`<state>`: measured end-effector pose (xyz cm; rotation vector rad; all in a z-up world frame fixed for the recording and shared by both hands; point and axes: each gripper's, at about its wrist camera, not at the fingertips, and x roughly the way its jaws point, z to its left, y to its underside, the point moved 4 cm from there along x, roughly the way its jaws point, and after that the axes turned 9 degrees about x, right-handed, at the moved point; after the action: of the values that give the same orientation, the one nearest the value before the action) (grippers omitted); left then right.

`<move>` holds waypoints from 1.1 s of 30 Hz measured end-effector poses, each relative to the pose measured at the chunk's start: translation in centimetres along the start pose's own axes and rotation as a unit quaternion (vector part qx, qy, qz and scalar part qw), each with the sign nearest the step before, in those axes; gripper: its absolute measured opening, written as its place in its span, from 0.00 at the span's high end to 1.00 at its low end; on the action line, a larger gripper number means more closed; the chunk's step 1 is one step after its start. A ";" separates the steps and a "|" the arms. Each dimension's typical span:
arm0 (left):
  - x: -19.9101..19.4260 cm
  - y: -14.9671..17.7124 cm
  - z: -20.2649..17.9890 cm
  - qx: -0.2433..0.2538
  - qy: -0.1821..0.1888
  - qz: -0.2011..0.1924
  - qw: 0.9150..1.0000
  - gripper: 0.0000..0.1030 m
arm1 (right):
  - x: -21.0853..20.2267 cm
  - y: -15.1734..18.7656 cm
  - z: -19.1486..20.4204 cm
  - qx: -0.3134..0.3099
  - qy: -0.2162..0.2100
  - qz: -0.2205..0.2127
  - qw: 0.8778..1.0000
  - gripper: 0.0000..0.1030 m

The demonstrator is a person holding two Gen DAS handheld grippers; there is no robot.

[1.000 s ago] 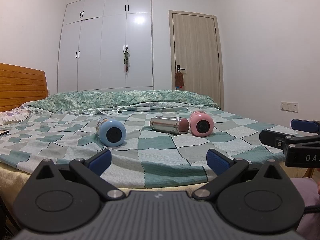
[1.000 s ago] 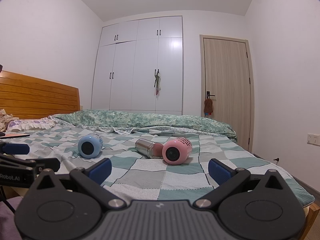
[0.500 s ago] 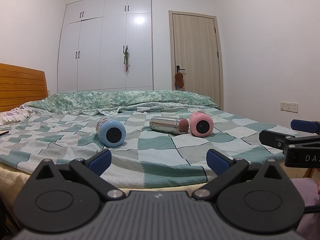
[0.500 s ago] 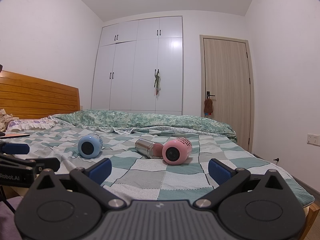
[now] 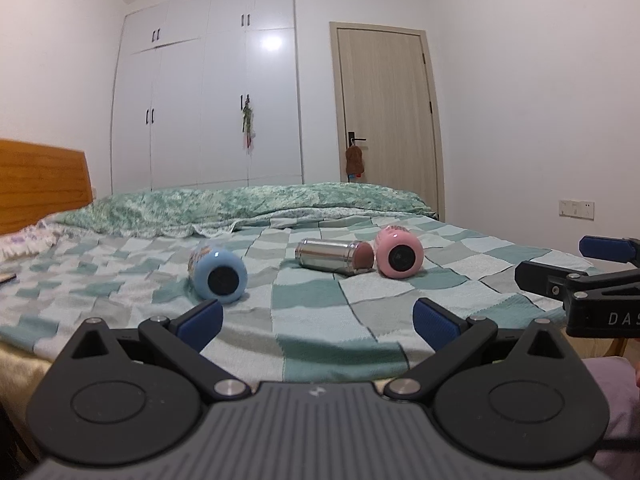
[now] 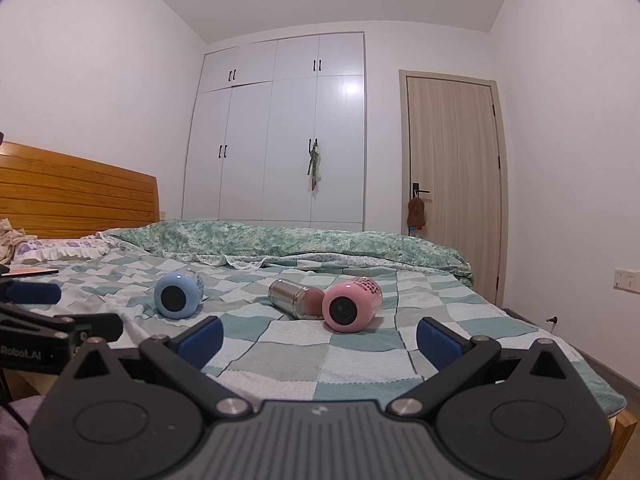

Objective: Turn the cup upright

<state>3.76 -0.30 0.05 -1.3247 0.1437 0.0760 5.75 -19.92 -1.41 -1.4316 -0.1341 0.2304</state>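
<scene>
Three cups lie on their sides on the checked bedspread point(image 5: 320, 304). A blue cup point(image 5: 218, 271) lies at the left, its base toward me. A steel cup point(image 5: 332, 257) lies in the middle, next to a pink cup point(image 5: 398, 253) at the right. They also show in the right wrist view: blue cup point(image 6: 178, 294), steel cup point(image 6: 294, 298), pink cup point(image 6: 350, 309). My left gripper point(image 5: 318, 322) is open and empty, short of the cups near the bed's front edge. My right gripper point(image 6: 319, 338) is open and empty, also short of them.
A green quilt point(image 5: 248, 206) is bunched at the far side of the bed. A wooden headboard point(image 6: 76, 192) stands at the left with pillows point(image 6: 56, 248). A white wardrobe point(image 5: 208, 100) and a door point(image 5: 384, 112) are behind. The right gripper point(image 5: 592, 280) shows at the left view's right edge.
</scene>
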 end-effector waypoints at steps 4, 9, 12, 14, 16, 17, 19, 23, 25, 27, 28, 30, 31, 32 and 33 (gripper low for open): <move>1.2 -1.9 -0.6 0.009 0.013 0.000 1.000 0.00 | 0.5 -1.5 -0.9 0.005 0.008 -0.001 1.000 0.00; 4.4 -4.3 -1.2 0.000 0.031 0.015 0.999 0.00 | 2.3 -3.1 -2.4 0.006 0.018 -0.004 1.000 0.00; 7.0 -6.0 -1.8 0.004 0.043 0.023 0.999 0.00 | 4.0 -4.1 -3.7 0.008 0.024 -0.001 1.000 0.00; 8.7 -7.1 -2.3 0.010 0.051 0.027 0.998 0.00 | 5.5 -4.7 -4.6 0.010 0.027 0.001 1.000 0.00; 10.7 -8.2 -2.9 0.018 0.057 0.036 0.998 0.00 | 7.0 -5.4 -5.6 0.011 0.031 0.001 0.999 0.00; 11.6 -8.7 -3.1 0.020 0.059 0.042 0.997 0.00 | 7.8 -5.7 -6.0 0.011 0.032 0.003 0.999 0.00; 13.7 -9.7 -3.5 0.022 0.071 0.055 0.996 0.00 | 9.5 -6.3 -6.9 0.015 0.032 0.008 0.999 0.00; 18.0 -11.5 -4.4 0.024 0.093 0.086 0.992 0.00 | 13.2 -7.4 -8.9 0.023 0.038 0.023 0.999 0.00; 20.3 -12.3 -4.9 0.028 0.096 0.098 0.990 0.00 | 15.2 -7.8 -9.8 0.024 0.043 0.035 0.998 0.00; 22.6 -12.8 -5.4 0.034 0.098 0.111 0.988 0.00 | 17.2 -8.1 -10.8 0.026 0.049 0.047 0.997 0.00; 23.7 -13.0 -5.7 0.035 0.100 0.118 0.987 0.00 | 18.2 -8.2 -11.3 0.027 0.051 0.056 0.997 0.00; 26.2 -13.1 -6.2 0.035 0.106 0.139 0.984 0.00 | 20.2 -8.3 -12.3 0.025 0.057 0.068 0.996 0.00; 27.4 -13.2 -6.4 0.033 0.108 0.152 0.982 0.00 | 21.2 -8.4 -12.8 0.021 0.059 0.076 0.995 0.00; 28.8 -13.2 -6.7 0.032 0.111 0.165 0.979 0.00 | 22.4 -8.5 -13.4 0.019 0.060 0.085 0.994 0.00; 30.1 -13.1 -6.8 0.029 0.115 0.177 0.977 0.00 | 23.4 -8.5 -13.9 0.017 0.060 0.095 0.994 0.00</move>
<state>34.88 -10.91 6.58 -1.2341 0.5746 0.2189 32.32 -28.76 4.04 -1.4208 0.1046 0.2994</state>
